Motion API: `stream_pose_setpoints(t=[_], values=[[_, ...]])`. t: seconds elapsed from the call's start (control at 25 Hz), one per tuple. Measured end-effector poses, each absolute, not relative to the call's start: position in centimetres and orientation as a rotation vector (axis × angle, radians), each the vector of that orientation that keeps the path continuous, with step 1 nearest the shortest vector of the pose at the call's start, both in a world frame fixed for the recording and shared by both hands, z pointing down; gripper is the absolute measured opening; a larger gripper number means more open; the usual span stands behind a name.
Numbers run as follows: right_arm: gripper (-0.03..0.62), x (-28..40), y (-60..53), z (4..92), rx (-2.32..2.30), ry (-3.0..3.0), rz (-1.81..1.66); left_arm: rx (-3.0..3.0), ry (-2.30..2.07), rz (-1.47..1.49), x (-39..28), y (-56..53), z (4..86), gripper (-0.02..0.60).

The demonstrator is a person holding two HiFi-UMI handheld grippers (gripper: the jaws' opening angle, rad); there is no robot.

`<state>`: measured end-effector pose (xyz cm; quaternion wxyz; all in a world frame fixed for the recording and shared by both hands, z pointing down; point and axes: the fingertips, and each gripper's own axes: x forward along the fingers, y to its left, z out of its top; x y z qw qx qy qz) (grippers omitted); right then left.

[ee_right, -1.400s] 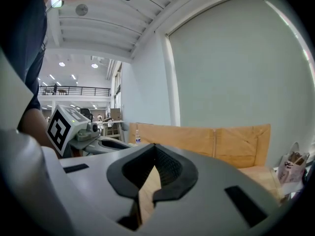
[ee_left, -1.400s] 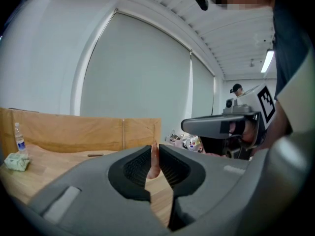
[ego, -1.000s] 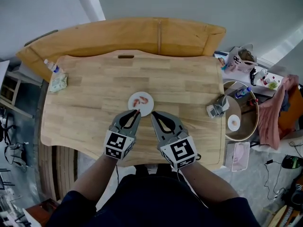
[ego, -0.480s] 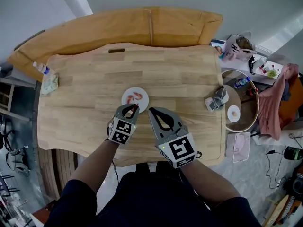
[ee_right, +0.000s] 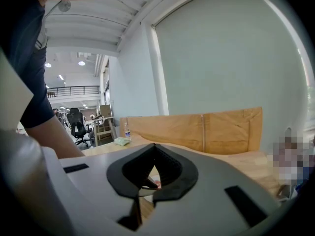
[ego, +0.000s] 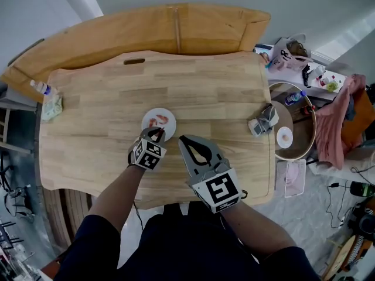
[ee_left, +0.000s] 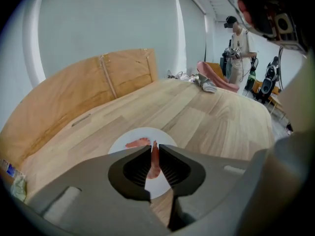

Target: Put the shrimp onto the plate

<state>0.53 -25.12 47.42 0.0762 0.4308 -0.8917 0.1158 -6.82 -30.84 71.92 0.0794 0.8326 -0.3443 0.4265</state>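
The left hand-held gripper (ee_left: 153, 149) is clamped on a shrimp (ee_left: 154, 162), holding it upright right over the white plate (ee_left: 147, 133). A second shrimp (ee_left: 138, 142) lies on the plate, just beyond. The right hand-held gripper (ego: 180, 138) hangs beside the plate over the wooden surface (ego: 205, 98), jaws together and empty.

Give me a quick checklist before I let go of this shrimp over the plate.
1. Held shrimp clamped in left gripper: ok.
2. Its jaws are over the plate: ok.
3. Bare plate surface free beside the other shrimp: ok.
4. Right gripper shut, empty, off the plate: ok.
5. Drop height above the plate: cannot tell.
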Motion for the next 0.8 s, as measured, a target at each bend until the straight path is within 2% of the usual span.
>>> stream_pose_setpoints(t=[0.8], values=[[0.009,2.8,-24.4,48.1,1.301,-2.665,0.361,2.356,-1.007,1.41,-7.7,-32.2,76.3,0.061]])
